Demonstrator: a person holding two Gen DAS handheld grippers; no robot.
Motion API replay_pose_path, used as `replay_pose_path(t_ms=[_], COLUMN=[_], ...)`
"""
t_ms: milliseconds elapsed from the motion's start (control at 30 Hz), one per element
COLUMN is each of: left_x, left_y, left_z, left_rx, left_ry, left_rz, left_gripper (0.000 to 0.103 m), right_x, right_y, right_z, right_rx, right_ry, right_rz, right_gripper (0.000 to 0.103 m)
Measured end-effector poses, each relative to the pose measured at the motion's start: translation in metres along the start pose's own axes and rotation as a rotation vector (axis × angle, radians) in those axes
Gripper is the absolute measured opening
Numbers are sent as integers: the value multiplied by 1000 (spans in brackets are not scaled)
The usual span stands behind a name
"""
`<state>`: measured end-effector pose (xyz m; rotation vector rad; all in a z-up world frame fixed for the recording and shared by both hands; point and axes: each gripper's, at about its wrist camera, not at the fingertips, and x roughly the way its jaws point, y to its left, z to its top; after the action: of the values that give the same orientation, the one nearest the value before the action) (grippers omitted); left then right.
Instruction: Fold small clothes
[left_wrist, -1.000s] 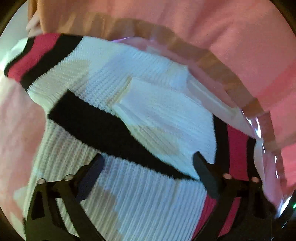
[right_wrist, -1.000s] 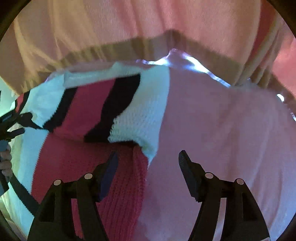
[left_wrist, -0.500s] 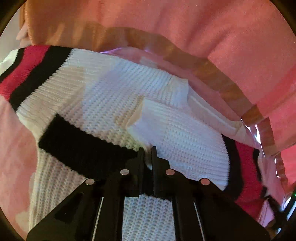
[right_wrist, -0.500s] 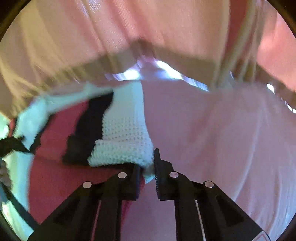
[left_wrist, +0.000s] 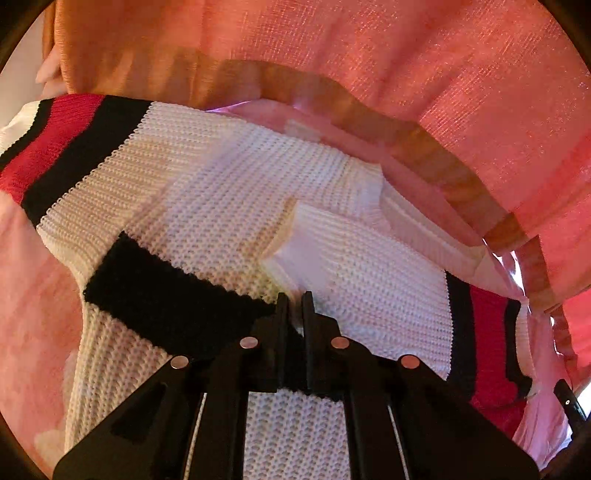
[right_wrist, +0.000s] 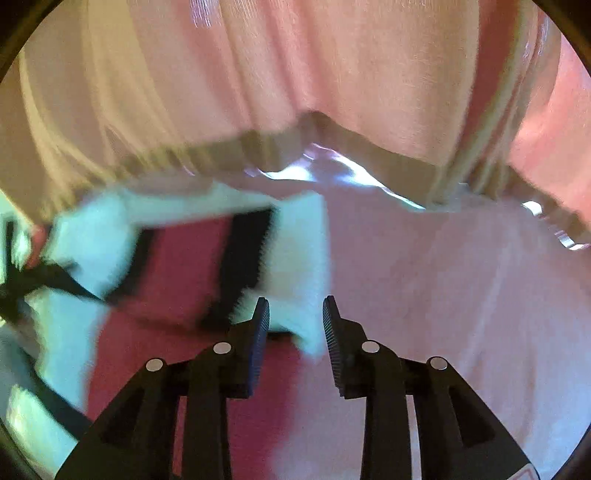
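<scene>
A small knit sweater (left_wrist: 221, 206), white with black and red stripes, lies on a pink cloth surface (left_wrist: 33, 295). My left gripper (left_wrist: 293, 306) is shut on a pinch of the sweater's white knit beside a black stripe. In the right wrist view the sweater (right_wrist: 184, 266) is blurred, at left and centre. My right gripper (right_wrist: 295, 321) is partly open, its jaws either side of the sweater's white corner (right_wrist: 303, 280) without clamping it.
Pink-orange curtain fabric (left_wrist: 406, 74) hangs close behind the surface, also in the right wrist view (right_wrist: 295, 74). The pink surface (right_wrist: 461, 295) spreads to the right of the sweater. A dark object (right_wrist: 22, 284), probably the other gripper, shows at the left edge.
One second ago both grippers were open. Both then shut on the sweater. The left stays shut on it; the right has since opened again, letting go of the white corner.
</scene>
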<state>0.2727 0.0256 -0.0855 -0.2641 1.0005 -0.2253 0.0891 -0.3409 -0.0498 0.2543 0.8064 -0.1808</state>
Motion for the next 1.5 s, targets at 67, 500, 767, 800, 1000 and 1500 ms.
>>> replay_pose_path(t_ms=[67,500,767,800,1000,1500], left_x=[-1,-14,-98,-102,-100,-96], left_y=[-1,21,150,182,319,239], left_z=[-1,6,47,54,90,136], left_rx=[7,-34,-454,-498,-660,-308], left_ry=[-2,-41,-295,-307,-314,-414], left_rz=[15,-12,-120,-70,237,300], left_gripper=[7,7,74,74,74,12], right_x=[28,67,8,4,7,28], right_y=[6,-3,51,56,85,109], right_z=[-2,-16,-29,-33,-44,-58], right_rx=[2,-24,-128,-149,-182,-232], right_ry=[52,130,-8,-3,-17,25], right_rz=[5,-134,-108,-93,-56,-78], right_gripper=[12,0,34,34,45,51])
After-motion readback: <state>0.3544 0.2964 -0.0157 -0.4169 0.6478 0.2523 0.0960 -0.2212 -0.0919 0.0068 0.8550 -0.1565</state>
